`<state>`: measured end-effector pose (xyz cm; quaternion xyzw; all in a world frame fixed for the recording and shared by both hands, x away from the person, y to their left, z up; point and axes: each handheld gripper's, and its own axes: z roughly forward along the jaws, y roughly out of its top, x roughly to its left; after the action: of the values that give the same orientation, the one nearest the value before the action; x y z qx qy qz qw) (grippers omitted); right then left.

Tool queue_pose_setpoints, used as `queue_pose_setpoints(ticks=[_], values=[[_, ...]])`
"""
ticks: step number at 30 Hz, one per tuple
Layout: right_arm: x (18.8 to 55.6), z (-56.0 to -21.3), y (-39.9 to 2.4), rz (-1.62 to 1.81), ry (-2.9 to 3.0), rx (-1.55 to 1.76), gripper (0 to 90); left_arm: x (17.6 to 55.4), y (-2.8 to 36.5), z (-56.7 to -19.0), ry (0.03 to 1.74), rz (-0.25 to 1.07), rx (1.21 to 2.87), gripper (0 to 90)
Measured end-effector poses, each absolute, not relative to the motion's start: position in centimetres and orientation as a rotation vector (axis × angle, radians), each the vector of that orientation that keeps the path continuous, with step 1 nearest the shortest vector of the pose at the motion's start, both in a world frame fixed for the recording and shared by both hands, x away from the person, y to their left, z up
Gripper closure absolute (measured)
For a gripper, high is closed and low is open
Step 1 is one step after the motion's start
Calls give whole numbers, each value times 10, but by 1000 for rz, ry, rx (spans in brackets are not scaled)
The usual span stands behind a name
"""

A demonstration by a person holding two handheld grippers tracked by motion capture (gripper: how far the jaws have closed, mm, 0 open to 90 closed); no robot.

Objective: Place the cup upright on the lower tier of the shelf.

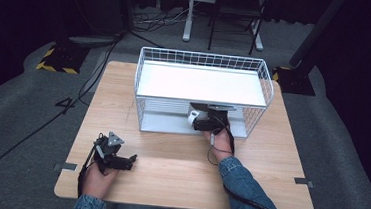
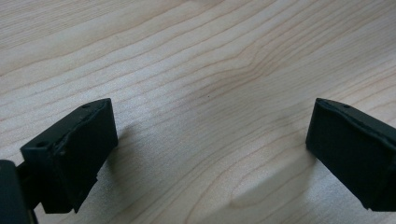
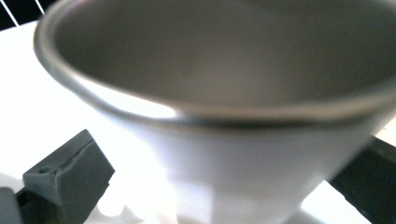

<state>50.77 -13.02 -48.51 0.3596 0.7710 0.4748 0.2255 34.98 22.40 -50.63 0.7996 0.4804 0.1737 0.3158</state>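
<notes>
A white wire rack [image 1: 204, 61] stands on the wooden table [image 1: 168, 173], with a chair [image 1: 238, 8] beyond.

Cup [image 3: 224, 121]: white outside, grey inside, metal-looking rim, wider at the top.
Place: lower shelf of the white wire rack [image 1: 204, 61], near its front edge.
Pose: cannot tell.

Two black hand-held grippers, a person in blue denim sleeves

The left gripper [image 1: 130, 159], nearer the table [image 1: 168, 168] front edge, is carrying a grey three-cornered plate and blocky black jaws with small screw holes. The right gripper [image 1: 211, 120] is trailing a black cable along the denim sleeve [image 1: 240, 181].
</notes>
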Motion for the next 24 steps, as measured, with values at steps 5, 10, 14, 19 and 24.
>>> queue_pose_setpoints(ticks=[5,10,14,19,24], values=[[504,-483,-139,1306,2131,987,0,350,224,-506,1265,457,2106,24],[498,-479,-147,1290,2136,967,0,349,224,-506,1260,462,2109,25],[491,-476,-158,1308,2137,981,0,346,224,-506,1261,463,2109,26],[477,-465,-171,1314,2145,992,0,341,228,-506,1264,473,2110,31],[468,-460,-180,1314,2225,973,0,335,233,-506,1289,471,2093,32]])
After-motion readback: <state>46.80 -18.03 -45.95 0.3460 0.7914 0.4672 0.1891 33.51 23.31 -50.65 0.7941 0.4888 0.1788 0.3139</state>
